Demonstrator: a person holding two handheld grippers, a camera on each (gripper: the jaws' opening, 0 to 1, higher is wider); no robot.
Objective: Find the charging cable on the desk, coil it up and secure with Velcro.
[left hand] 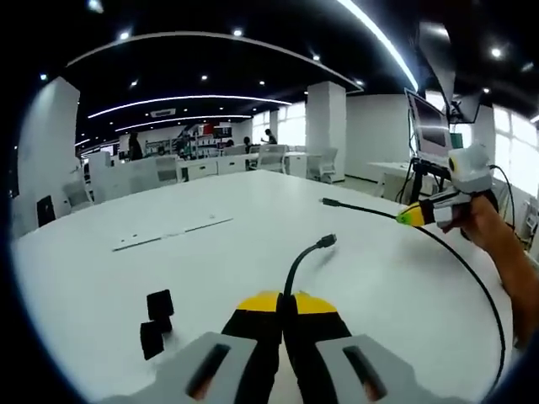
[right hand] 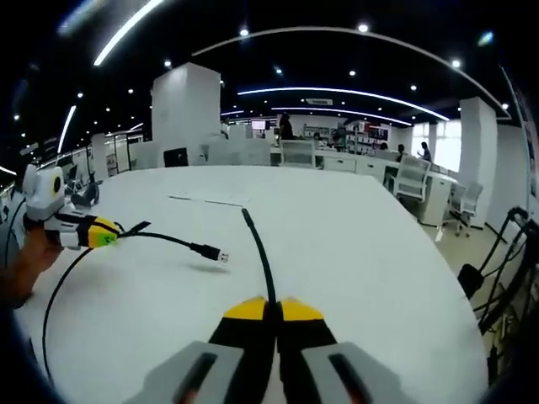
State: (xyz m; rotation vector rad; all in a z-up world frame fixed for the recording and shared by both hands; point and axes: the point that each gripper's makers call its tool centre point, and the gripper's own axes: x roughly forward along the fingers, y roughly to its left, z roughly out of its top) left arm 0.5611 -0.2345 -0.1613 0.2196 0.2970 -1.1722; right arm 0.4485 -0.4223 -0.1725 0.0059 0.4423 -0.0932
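Charging cable [left hand: 472, 278], black, uncoiled, pinched near both ends.

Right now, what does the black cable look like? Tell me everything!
The charging cable is thin, black and rubbery-looking, with a plug on each end. Both grippers are shut on it near its ends: the left gripper leaves one plug poking up, the right gripper leaves the other sticking out. Between them it sags in a long loop above the white desk.
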